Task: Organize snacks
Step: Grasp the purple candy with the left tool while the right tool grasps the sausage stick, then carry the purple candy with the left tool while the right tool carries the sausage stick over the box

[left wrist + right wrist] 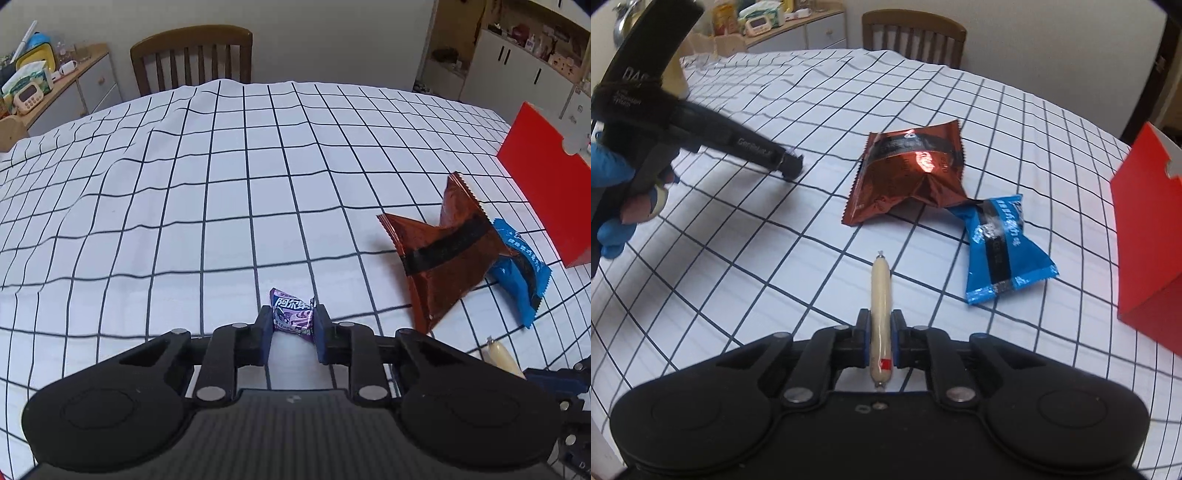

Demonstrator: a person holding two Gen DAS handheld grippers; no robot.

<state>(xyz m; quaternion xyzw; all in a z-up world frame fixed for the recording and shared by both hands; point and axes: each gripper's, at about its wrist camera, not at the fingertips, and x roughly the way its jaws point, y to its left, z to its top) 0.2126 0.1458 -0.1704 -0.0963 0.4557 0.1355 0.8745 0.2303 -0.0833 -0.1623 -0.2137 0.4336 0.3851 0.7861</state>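
Observation:
My left gripper (292,325) is shut on a small purple candy packet (291,313) low over the checked tablecloth. My right gripper (880,326) is shut on a pale sausage stick (880,295) that points forward between the fingers; its tip also shows in the left wrist view (502,356). A brown foil snack bag (908,173) lies ahead of the right gripper and shows at the right of the left wrist view (439,254). A blue snack packet (1001,243) lies beside it, partly under it (521,273). A red open box (1148,236) stands at the far right (546,184).
The table carries a white cloth with a dark grid (221,184), wrinkled at the far left. A wooden chair (192,55) stands behind the table. A sideboard with clutter (55,81) is at the back left. The left gripper's body (701,136) crosses the right wrist view's left side.

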